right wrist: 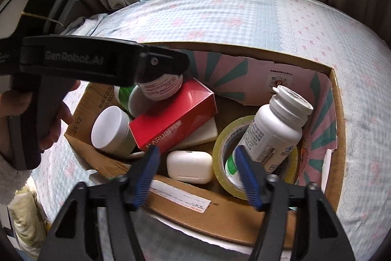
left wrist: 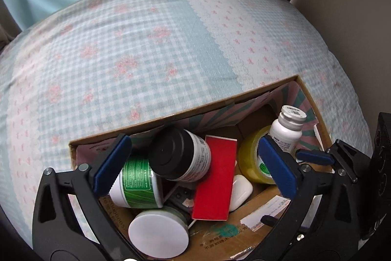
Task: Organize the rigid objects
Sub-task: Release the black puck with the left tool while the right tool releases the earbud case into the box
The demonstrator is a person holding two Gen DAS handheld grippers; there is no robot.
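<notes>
White-lidded jar [left wrist: 158,235] — red box [left wrist: 215,177] — share cardboard box [left wrist: 171,115].

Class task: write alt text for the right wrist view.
A cardboard box on a patterned bedspread holds a white pill bottle leaning in a tape roll, a red carton and a white case; open blue-padded tongs hover above.
</notes>
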